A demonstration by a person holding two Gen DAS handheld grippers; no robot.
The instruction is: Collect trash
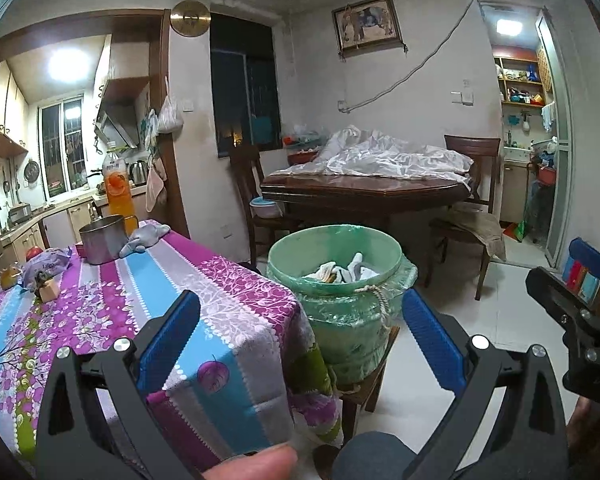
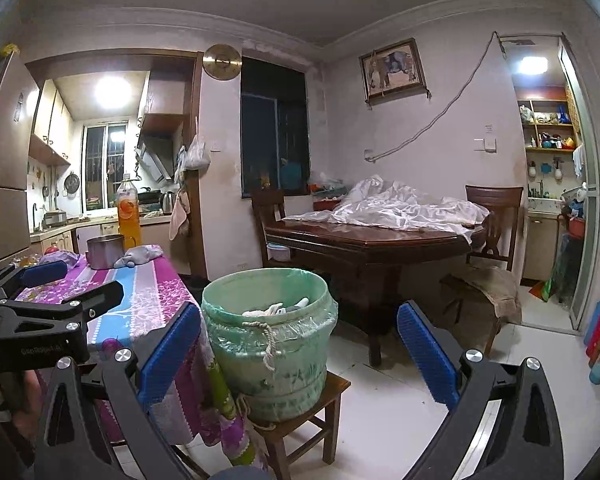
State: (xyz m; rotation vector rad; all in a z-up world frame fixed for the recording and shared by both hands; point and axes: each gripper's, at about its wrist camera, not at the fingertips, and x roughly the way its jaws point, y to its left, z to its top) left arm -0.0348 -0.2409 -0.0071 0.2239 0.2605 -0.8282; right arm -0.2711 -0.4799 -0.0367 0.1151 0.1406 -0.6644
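A green bin (image 1: 340, 280) lined with a plastic bag stands on a small wooden stool (image 2: 300, 420) beside the table; crumpled white trash (image 1: 344, 272) lies inside it. It also shows in the right wrist view (image 2: 268, 332). My left gripper (image 1: 300, 340) is open and empty, held back from the bin over the table corner. My right gripper (image 2: 298, 344) is open and empty, facing the bin. The table with the purple and blue floral cloth (image 1: 120, 312) carries a crumpled purple wrapper (image 1: 46, 266) and a grey rag (image 1: 144, 238).
On the cloth also stand a steel pot (image 1: 102, 238), an orange drink bottle (image 1: 118, 188) and a small wooden block (image 1: 48, 288). A dark dining table (image 1: 364, 192) with white plastic sheeting and chairs stands behind. The right gripper shows at the left view's right edge (image 1: 572, 300).
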